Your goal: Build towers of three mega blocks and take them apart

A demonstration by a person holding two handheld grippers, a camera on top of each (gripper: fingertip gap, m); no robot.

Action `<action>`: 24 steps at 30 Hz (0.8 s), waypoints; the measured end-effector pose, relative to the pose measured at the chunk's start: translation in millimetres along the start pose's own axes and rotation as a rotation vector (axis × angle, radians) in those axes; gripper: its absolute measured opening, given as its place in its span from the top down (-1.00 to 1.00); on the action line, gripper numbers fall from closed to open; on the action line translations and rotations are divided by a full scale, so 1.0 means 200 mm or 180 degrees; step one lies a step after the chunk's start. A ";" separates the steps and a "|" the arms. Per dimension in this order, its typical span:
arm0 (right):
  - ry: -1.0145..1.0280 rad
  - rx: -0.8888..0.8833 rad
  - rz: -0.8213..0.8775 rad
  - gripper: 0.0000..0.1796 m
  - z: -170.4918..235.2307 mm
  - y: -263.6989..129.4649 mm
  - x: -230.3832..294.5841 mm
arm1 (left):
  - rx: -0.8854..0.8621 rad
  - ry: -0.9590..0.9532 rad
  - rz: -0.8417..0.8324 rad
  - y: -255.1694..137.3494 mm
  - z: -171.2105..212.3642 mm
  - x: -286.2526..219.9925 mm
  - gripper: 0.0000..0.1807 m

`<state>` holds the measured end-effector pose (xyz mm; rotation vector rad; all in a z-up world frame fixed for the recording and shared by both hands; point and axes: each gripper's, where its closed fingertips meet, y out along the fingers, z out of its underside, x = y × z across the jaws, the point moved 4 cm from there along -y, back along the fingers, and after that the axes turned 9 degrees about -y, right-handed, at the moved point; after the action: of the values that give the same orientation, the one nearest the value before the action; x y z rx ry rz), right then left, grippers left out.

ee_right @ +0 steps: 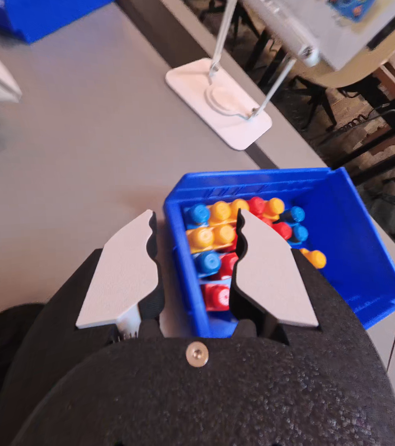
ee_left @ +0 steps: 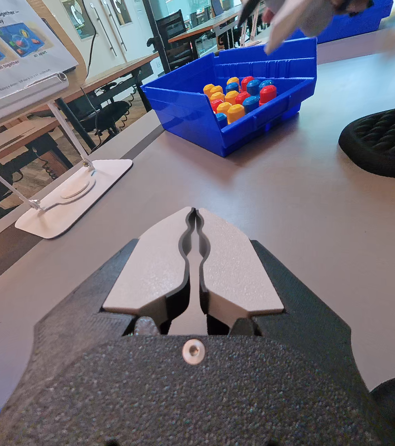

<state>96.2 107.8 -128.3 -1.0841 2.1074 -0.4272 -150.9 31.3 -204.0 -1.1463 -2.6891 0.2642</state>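
White stand [ee_left: 75,193], black cushion [ee_left: 384,142].

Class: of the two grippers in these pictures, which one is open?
The right gripper: its fingers are spread above the blue bin. The left gripper has fingertips touching, above the bare table.

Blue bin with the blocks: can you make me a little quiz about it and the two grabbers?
1. True or false: the left gripper is shut and empty.
2. Which gripper hangs open over the blue bin? A) left B) right
3. Fill in: the mega blocks are red, blue and ____.

Key: 1 true. 2 B, the right gripper. 3 yellow.
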 end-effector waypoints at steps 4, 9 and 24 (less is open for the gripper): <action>-0.0309 0.0352 0.0120 0.32 0.15 0.03 0.23 | 0.0000 -0.0017 -0.0037 -0.01 0.00 0.00 1.00; -0.0346 0.0892 0.0393 0.39 0.38 0.14 0.27 | -0.0045 -0.0029 -0.0146 -0.04 -0.01 0.02 1.00; -0.0857 0.1241 0.0710 0.51 0.53 0.25 0.10 | 0.0008 -0.0043 -0.0199 -0.04 0.01 0.04 1.00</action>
<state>136.7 124.6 -239.3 -0.6350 1.7859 -0.5243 -162.7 30.3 -203.3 -1.0612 -2.7299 0.2660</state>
